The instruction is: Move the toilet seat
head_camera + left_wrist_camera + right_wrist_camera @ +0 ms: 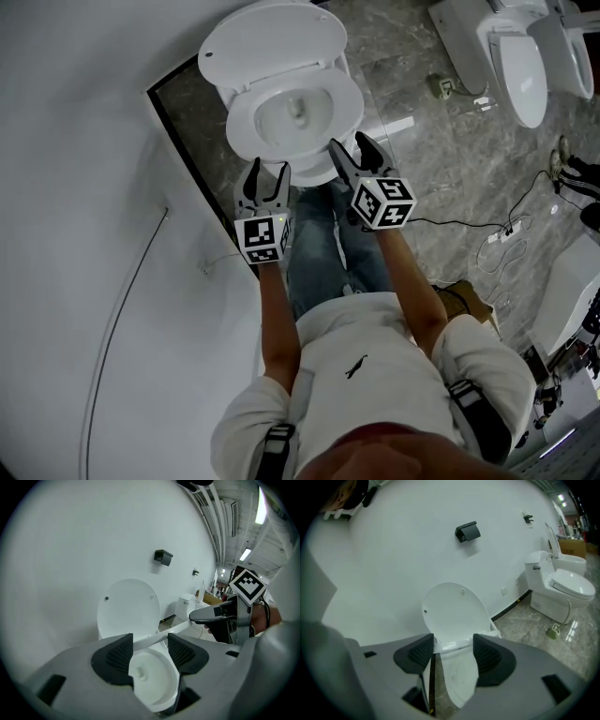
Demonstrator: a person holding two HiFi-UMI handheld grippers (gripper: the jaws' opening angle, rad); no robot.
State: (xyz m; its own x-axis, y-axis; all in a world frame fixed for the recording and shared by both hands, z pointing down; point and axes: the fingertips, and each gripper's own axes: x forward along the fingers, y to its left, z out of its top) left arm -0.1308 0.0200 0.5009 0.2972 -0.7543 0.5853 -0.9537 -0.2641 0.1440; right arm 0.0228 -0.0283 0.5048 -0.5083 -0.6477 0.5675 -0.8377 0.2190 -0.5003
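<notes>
1. Lifting step, by my read: the toilet seat [240,127] is at the rim of the bowl [314,127], its front edge seemingly raised a little and crossing both grippers' tips.
2. Left gripper [269,167] is at the seat's front-left edge, right gripper [348,141] at front-right; one each side likely keeps it level.
3. Both jaw pairs stand wide, splayed sideways. The thin seat edge runs across each gap (pads not squeezing it, so probably propped from beneath, not pinched).
4. Lid [272,42] is upright against the wall [84,141], so the seat has room to swing.
5. Writing: none readable. The cubes [382,202] carry only square black-and-white markers, and the shirt logo [354,367] is a wordless silhouette.
</notes>
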